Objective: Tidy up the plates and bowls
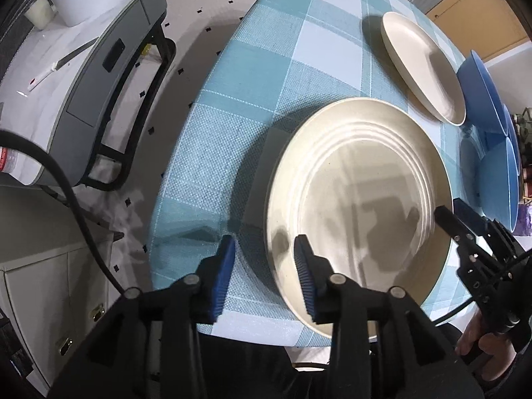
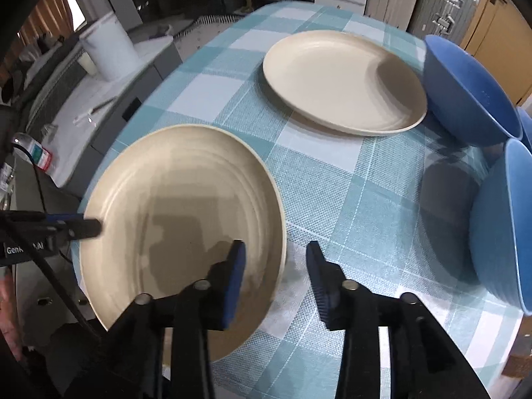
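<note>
Jaws of both tools stand partly apart and hold nothing. The left gripper [image 1: 264, 256] straddles the left rim of the near plate [image 1: 359, 206]: one pad is over the cloth, the other over the plate's inner slope, and neither seems to press on it. The right gripper [image 2: 276, 266] does the same at the right rim of this plate [image 2: 183, 219], with its left pad above the plate and its right pad above the checked cloth.

I judge that the two tools stand on opposite sides because the plate is wide and shallow, so a hold at two rims would keep it level. It lies flat on the counter [image 1: 232, 126] at the near edge, which gives easy reach.

A second cream plate [image 2: 342, 79] lies farther away, apart from the first. The blue bowls [image 2: 472, 96] are at the right side, close together, one just beside the far plate. So the bowls look already grouped, while the two plates are not yet stacked; this is probably the remaining step.
</note>
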`<state>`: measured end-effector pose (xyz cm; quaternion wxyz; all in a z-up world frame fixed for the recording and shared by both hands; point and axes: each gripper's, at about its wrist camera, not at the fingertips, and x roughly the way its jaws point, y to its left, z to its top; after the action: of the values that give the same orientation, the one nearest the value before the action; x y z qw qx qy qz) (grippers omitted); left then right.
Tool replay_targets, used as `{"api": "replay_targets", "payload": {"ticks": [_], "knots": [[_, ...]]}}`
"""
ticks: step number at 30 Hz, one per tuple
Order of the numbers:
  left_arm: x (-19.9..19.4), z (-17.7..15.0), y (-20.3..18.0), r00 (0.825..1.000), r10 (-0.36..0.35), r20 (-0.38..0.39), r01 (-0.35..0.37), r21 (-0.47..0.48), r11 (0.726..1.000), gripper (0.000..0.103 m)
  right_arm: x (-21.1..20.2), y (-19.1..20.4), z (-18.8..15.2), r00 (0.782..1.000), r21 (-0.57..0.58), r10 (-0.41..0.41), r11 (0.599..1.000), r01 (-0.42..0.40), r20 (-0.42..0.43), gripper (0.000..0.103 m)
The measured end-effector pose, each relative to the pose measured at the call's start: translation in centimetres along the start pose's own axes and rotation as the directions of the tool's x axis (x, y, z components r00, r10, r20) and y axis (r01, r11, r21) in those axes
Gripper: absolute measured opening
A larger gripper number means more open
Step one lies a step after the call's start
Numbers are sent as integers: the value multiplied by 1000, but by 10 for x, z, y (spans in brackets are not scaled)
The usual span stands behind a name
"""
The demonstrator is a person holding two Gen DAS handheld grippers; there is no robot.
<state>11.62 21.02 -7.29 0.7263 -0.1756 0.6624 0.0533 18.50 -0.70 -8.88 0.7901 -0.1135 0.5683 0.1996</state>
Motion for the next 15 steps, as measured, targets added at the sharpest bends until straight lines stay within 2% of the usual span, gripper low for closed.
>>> {"api": "replay_targets", "payload": {"ticks": [2,4,8,10,12,15], "knots": [[-1,0,0,1000,10,11,-10,13,1000,39,-10,-2,-4,998,19,6,1000,-8,64,40],[-2,-1,0,1000,-9,13,9,12,1000,46,-18,-8,-8,994,53,35,998,-40,106,46],[3,-4,0,999,-43,12,43,11,999,46,-11,-17,-20,989,119,116,985,-127,95,48],[7,-4,0,999,-34,4,34,16,999,46,-5,-20,-25,985,154,144,975,-157,91,48],[13,-5,-2,1000,-27,-6,27,24,999,46,1,-29,-34,973,223,211,948,-226,91,48],[15,-6,-4,998,-55,3,55,20,998,46,6,-32,-38,962,259,260,926,-274,88,46]]}}
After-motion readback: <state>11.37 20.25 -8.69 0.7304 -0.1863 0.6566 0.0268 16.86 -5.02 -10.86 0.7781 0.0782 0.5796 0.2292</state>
